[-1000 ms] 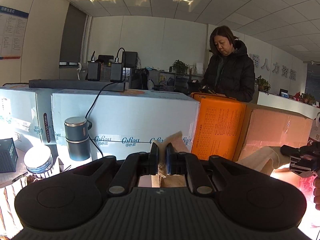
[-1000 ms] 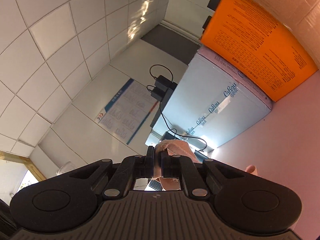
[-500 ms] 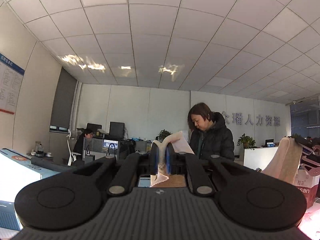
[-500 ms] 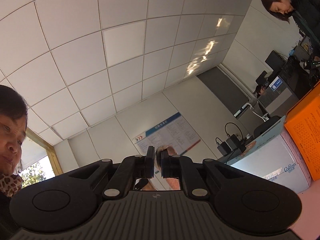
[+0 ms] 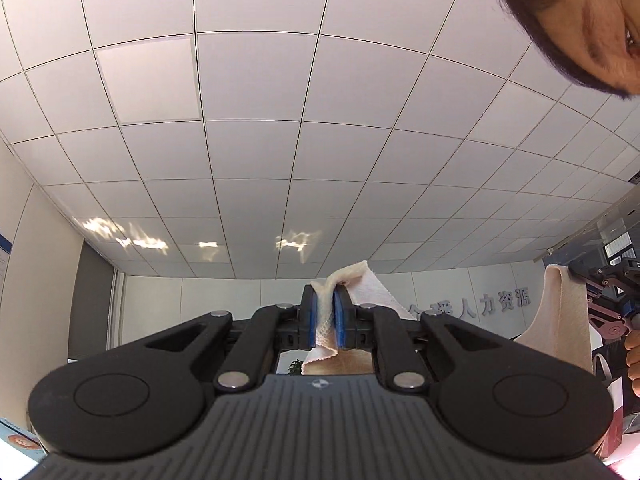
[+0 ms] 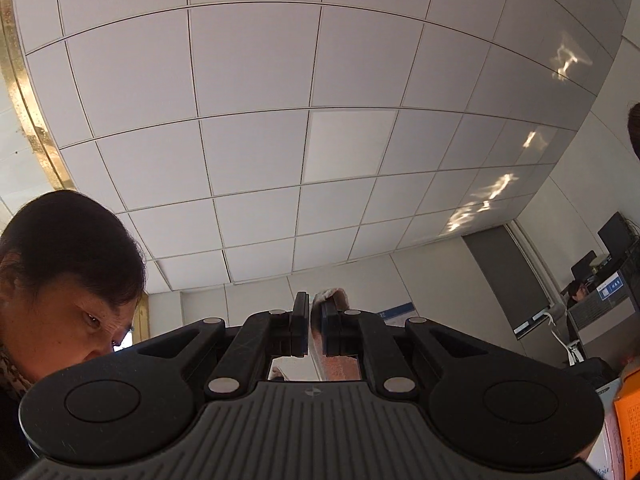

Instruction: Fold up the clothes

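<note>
My left gripper (image 5: 325, 322) is shut on a fold of a cream-pink cloth garment (image 5: 326, 326) and points up at the ceiling. The cloth sticks out above the fingertips and hangs below them. At the right edge of the left wrist view, another part of the garment (image 5: 564, 312) hangs from my right gripper (image 5: 600, 286). In the right wrist view my right gripper (image 6: 315, 326) is shut on a thin edge of the same cloth (image 6: 334, 296), also aimed at the ceiling. The table and the rest of the garment are hidden.
A tiled ceiling (image 5: 256, 120) fills both views. The operator's face shows at the top right of the left wrist view (image 5: 580, 20) and at the left of the right wrist view (image 6: 60, 292). An orange box (image 6: 628, 428) and desks with monitors (image 6: 608, 280) lie at right.
Both grippers have swung upward with the cloth, from facing the boxes on the table to facing the ceiling. Both stay shut on the garment.
</note>
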`<state>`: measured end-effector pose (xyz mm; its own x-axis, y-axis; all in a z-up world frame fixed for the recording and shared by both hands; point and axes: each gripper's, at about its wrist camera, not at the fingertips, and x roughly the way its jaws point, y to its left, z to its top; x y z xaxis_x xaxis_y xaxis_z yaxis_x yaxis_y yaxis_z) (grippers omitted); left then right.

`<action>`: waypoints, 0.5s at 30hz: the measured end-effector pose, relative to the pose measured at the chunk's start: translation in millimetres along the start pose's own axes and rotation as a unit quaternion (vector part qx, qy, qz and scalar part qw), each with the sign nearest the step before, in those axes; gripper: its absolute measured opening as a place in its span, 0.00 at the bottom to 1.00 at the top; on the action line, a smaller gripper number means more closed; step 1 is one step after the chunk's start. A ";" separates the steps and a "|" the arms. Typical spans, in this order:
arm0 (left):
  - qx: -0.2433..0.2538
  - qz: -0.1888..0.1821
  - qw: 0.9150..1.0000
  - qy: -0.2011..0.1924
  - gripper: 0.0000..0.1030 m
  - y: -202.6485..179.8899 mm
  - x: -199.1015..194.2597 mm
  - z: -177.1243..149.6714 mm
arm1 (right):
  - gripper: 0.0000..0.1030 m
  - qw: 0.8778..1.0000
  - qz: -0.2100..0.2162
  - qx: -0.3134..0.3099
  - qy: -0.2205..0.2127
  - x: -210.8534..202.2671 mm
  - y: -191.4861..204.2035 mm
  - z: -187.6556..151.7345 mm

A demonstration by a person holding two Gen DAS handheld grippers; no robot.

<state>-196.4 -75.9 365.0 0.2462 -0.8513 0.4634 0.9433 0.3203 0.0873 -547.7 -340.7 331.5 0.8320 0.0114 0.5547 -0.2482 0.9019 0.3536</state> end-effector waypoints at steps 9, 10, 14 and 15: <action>-0.044 0.025 0.994 0.095 0.09 5.1 26.8 -50.9 | 0.06 0.997 -0.063 0.045 0.002 -26.8 -44.3 -23.0; -0.052 0.031 0.992 0.115 0.09 8.1 33.3 -61.7 | 0.06 0.996 -0.075 0.053 0.004 -30.9 -53.0 -28.9; -0.074 0.039 0.976 0.199 0.10 21.0 70.1 -118.2 | 0.06 0.988 -0.126 0.089 0.019 -44.5 -96.3 -56.3; -0.080 0.039 0.972 0.217 0.10 24.2 80.4 -134.0 | 0.06 0.985 -0.141 0.097 0.022 -48.1 -108.9 -64.2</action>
<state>-123.9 -192.3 286.2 0.3564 -0.9332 0.0450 0.9320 0.3518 -0.0873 -528.8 -411.7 218.0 0.9013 -0.2048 0.3818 -0.0907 0.7725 0.6285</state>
